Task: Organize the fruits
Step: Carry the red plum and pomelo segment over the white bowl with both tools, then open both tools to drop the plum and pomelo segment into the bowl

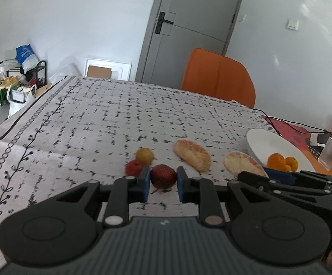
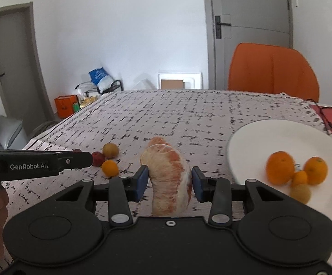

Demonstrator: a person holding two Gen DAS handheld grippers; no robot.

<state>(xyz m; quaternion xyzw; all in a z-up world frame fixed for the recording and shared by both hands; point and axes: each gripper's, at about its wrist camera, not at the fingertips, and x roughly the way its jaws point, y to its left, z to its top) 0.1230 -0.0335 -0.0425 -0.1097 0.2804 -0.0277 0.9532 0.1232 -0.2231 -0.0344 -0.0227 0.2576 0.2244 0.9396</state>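
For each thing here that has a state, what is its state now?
Left tool: open around dark red fruit, which lies on the table.
Right tool: open around peeled pomelo piece.
Second pomelo piece: lying on cloth.
White plate: holds oranges.
Door: closed.

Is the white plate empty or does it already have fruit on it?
Not empty. The white plate holds a small cluster of oranges near its front edge; the rest of it is bare.

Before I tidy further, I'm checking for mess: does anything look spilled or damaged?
Yes: a dark reddish smear stains the patterned tablecloth just under the dark red fruit between the left gripper's fingers, like leaked juice.
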